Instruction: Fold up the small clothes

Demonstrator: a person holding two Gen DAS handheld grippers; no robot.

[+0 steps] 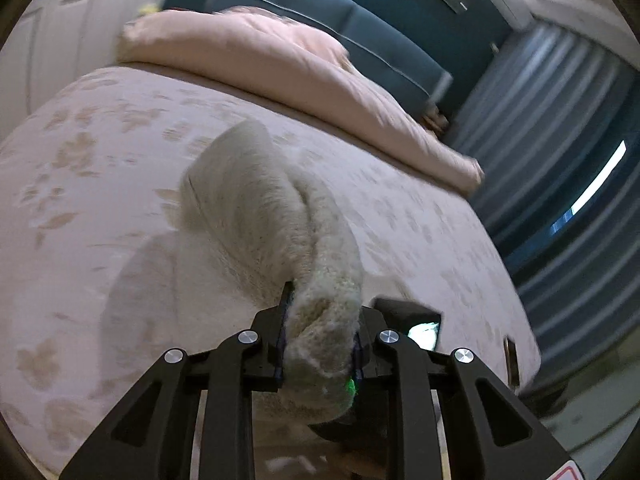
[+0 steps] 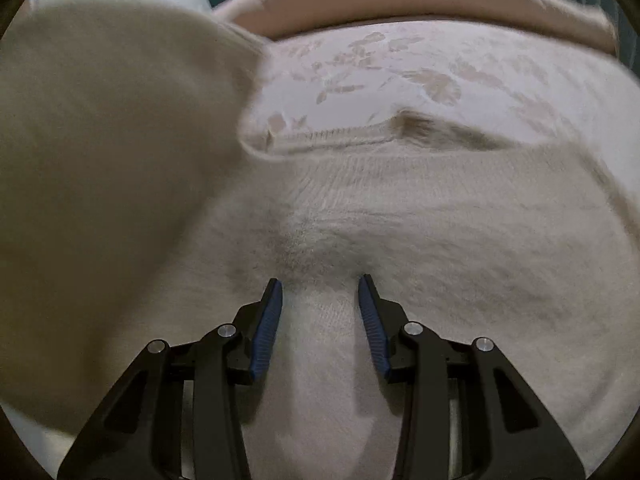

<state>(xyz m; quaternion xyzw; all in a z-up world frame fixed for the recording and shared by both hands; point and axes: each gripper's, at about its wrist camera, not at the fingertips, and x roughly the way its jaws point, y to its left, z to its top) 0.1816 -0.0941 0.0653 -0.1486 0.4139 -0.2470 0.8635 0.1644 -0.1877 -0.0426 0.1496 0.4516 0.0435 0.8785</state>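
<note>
Left gripper [image 1: 320, 316] clamped on a bunched cream sweater [image 1: 256, 208] at lower centre, knit trailing up-frame over the floral bedspread [image 1: 80, 152] — right gripper [image 2: 320, 292] jaws apart, sweater spread beneath, pink duvet [image 2: 420, 0] along the top.

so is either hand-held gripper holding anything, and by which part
The left hand-held gripper pinches a bunched fold of the cream knit sweater. The right hand-held gripper is open over it, holding nothing.

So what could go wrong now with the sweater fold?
The left gripper pinches only a bunched end of the cream sweater, so the knit may slip out mid-fold. The right gripper is open over the body, so nothing pins it and it could drag across the floral bedsheet.
</note>
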